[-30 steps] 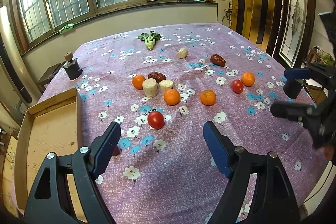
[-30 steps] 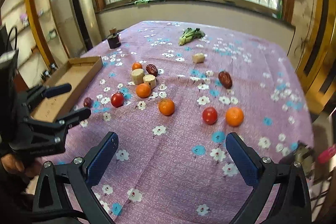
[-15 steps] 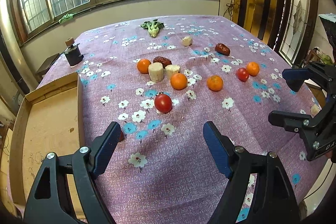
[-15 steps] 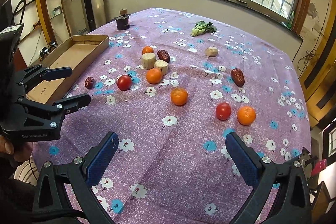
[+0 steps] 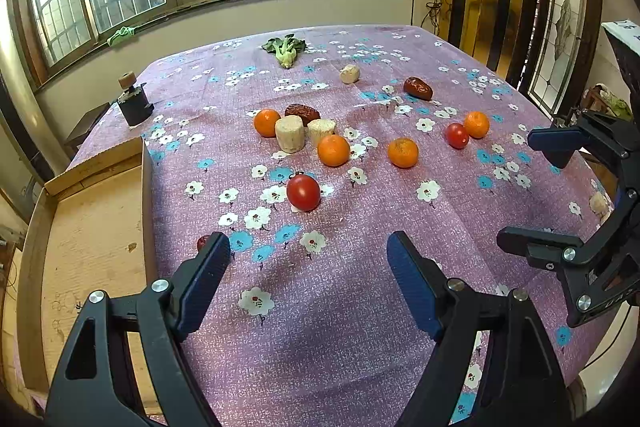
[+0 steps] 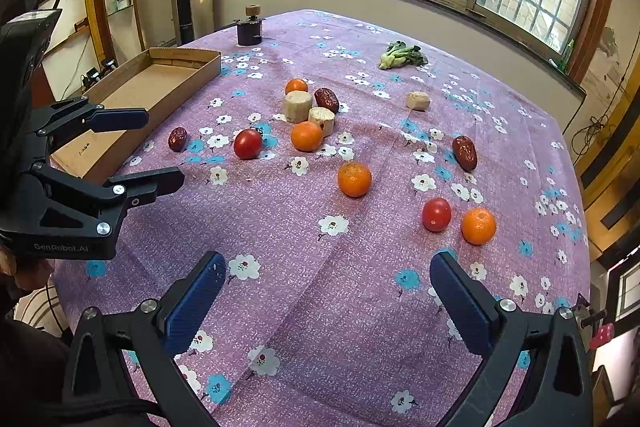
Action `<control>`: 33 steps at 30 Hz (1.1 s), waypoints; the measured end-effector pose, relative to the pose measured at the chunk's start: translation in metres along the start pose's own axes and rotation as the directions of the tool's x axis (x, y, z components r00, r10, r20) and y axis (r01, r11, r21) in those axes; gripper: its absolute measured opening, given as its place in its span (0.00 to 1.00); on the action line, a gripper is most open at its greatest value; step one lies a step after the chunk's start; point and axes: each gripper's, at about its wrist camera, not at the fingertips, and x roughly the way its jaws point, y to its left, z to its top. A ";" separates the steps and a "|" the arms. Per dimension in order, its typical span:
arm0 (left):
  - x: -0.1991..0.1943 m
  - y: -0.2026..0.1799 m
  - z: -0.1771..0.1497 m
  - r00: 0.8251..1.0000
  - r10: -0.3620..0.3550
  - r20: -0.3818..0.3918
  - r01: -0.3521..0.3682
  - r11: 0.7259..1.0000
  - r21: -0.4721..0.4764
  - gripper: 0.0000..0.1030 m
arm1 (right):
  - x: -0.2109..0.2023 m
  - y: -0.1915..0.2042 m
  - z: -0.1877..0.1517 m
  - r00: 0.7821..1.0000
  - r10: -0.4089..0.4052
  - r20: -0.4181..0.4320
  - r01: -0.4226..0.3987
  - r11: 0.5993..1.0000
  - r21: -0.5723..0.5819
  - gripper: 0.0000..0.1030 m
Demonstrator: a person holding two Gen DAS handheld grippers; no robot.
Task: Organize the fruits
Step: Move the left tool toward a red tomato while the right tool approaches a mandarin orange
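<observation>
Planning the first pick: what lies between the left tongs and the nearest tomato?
Only bare flowered tablecloth lies between the open left tongs and the nearest tomato, in the left wrist view.

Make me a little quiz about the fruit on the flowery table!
1. How many oranges lie on the tablecloth?
2. True or false: the cardboard tray already holds fruit.
3. Which lies nearest the tray: A) the green vegetable, B) the dark red date, C) the tomato beside an orange?

Key
1. Four.
2. False; it looks bare, and both the left tongs and right tongs are open, holding nothing.
3. B.
</observation>
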 end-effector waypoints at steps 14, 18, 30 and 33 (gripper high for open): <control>0.002 0.003 0.001 1.000 -0.007 -0.007 0.007 1.000 -0.004 0.79 | 0.002 0.001 0.002 1.000 0.005 -0.004 -0.005 1.000 -0.003 1.00; 0.006 0.004 0.004 1.000 -0.018 -0.017 0.018 1.000 -0.008 0.79 | 0.004 -0.004 0.001 1.000 0.008 -0.006 -0.007 1.000 0.007 1.00; 0.036 0.002 0.020 0.997 -0.033 -0.076 0.033 0.999 -0.005 0.78 | 0.018 -0.026 0.001 1.000 0.020 -0.018 -0.019 0.997 0.077 0.98; 0.047 0.001 0.024 0.995 -0.035 -0.094 0.035 0.999 0.001 0.78 | 0.027 -0.032 0.007 0.998 0.052 -0.021 -0.049 0.992 0.112 0.97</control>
